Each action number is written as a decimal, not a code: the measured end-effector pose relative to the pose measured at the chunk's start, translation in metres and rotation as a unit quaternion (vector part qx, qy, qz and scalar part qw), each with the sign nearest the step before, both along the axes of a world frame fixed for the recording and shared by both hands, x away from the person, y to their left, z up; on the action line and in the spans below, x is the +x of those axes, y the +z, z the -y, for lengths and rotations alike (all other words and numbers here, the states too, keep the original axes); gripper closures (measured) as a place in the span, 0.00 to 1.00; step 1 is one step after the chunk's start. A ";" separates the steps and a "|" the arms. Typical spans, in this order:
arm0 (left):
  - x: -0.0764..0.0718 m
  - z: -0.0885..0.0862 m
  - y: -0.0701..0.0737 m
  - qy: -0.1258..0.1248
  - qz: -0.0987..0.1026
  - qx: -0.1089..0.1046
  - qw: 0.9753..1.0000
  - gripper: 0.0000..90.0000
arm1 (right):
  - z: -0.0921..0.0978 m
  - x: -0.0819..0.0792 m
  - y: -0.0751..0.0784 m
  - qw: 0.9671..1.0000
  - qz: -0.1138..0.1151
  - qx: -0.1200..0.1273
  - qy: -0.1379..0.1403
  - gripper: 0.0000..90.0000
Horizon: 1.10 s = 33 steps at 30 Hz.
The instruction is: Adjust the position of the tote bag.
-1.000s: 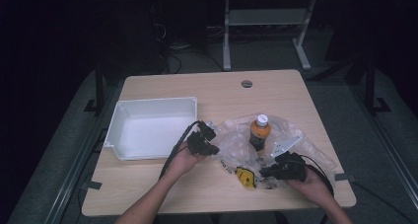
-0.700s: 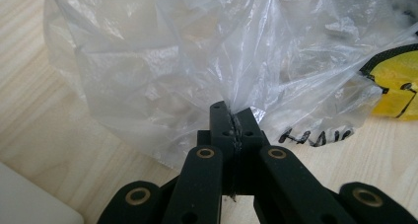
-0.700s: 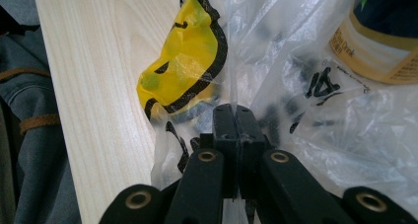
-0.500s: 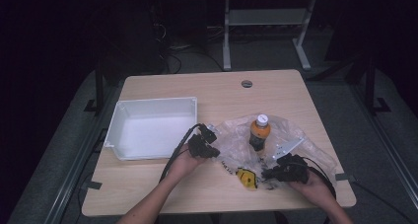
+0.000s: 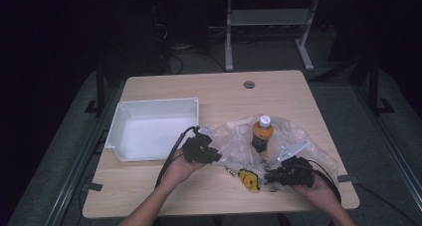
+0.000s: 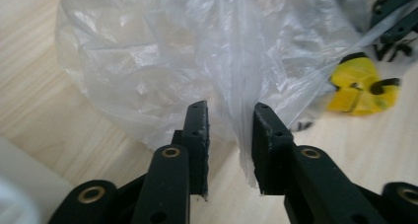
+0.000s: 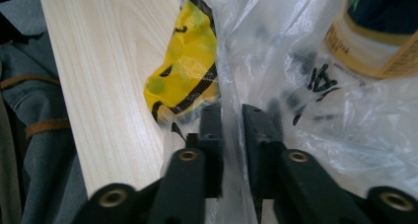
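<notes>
Left gripper (image 6: 230,135) jaws apart, a fold of the clear plastic bag (image 6: 197,51) hanging in the gap, film touching the right-hand jaw, not pinched. Right gripper (image 7: 231,135) jaws nearly together with a sheet of the same bag standing between them; whether actually clamped on the film, cannot tell.

Just past the right jaws: yellow packet (image 7: 185,71) with black markings, lying at the bag's edge on the wooden table (image 7: 108,86), partly under film. Further right in that view, lower part of the orange bottle (image 7: 379,36) seen through plastic, label facing the camera. Black print on the bag near it, unreadable.

Left gripper view: same yellow packet far right, beside the bag on bare wood; black parts of the other gripper at top right corner.

High view: left gripper (image 5: 201,150) at the bag's left edge, right gripper (image 5: 291,172) at its lower right edge, each held in a hand, cables trailing. Bag crumpled flat on the right half of the table, bottle (image 5: 262,132) upright inside it, white cap up. Yellow packet (image 5: 249,179) between the grippers, nearer the right one. White tray (image 5: 154,129) on the table's left half, just beside the left gripper, not touching the bag.
</notes>
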<state>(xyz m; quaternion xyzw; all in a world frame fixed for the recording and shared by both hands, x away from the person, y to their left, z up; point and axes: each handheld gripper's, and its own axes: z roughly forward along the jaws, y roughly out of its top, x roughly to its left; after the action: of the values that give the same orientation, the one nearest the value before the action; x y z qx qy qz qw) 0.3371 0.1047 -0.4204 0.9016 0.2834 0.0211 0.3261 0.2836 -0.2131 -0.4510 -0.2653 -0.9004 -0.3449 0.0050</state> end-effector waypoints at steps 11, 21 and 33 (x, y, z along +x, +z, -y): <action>-0.016 -0.026 0.019 -0.001 0.015 -0.025 1.000 0.69 | 0.002 -0.010 0.015 0.999 0.034 0.015 -0.019 0.68; -0.019 -0.022 0.039 -0.018 0.027 -0.042 0.999 0.65 | 0.014 -0.019 0.031 0.995 0.070 0.048 -0.042 0.47; -0.009 0.004 0.055 -0.050 0.039 -0.049 0.997 0.58 | 0.040 -0.016 0.039 0.991 0.079 0.056 -0.088 0.41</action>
<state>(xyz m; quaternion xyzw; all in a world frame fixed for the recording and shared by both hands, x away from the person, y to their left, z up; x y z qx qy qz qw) 0.3285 0.1005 -0.3655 0.8962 0.2254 0.0259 0.3814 0.2672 -0.2532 -0.4121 -0.3151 -0.8504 -0.4134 -0.0822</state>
